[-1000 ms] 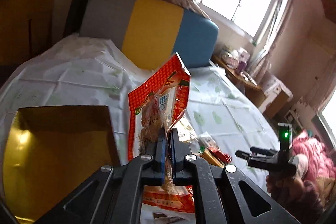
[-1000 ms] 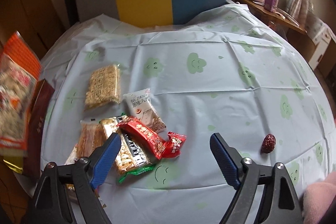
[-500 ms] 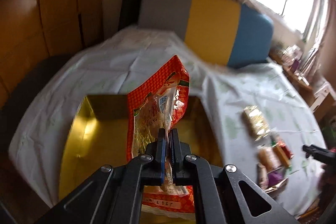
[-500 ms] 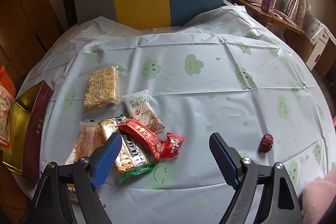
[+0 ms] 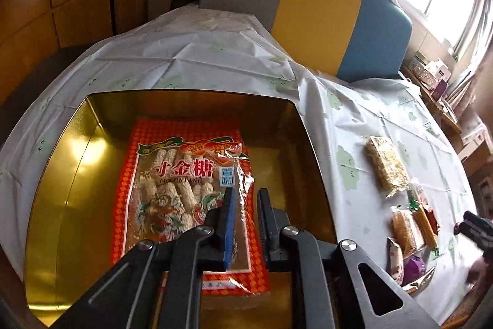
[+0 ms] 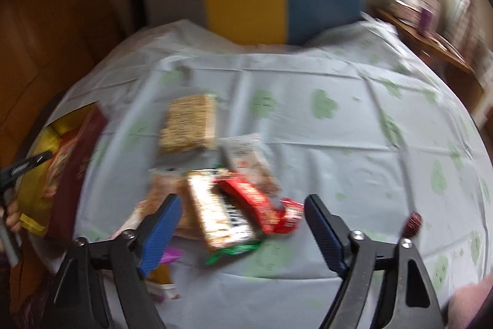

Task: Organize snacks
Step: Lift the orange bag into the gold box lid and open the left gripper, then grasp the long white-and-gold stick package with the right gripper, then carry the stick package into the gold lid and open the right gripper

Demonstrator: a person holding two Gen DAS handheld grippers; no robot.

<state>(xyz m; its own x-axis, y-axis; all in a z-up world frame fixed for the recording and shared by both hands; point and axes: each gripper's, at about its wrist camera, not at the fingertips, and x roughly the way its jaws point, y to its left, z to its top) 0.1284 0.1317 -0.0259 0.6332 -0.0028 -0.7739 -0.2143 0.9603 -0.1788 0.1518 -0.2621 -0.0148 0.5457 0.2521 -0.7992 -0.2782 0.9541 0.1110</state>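
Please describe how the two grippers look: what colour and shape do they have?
Both the left gripper and the right gripper have black angular metal linkages joined by round silver bolts. Each ends in two flat jaws with ribbed blue pads. No cables or sleeves are visible in either wrist view.

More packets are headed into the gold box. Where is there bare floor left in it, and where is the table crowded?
In the gold box, bare floor flanks the red candy bag: a wide strip on its left, a narrower one on its right. On the tablecloth, the right half is bare except for a red date. The snack pile crowds the near left.
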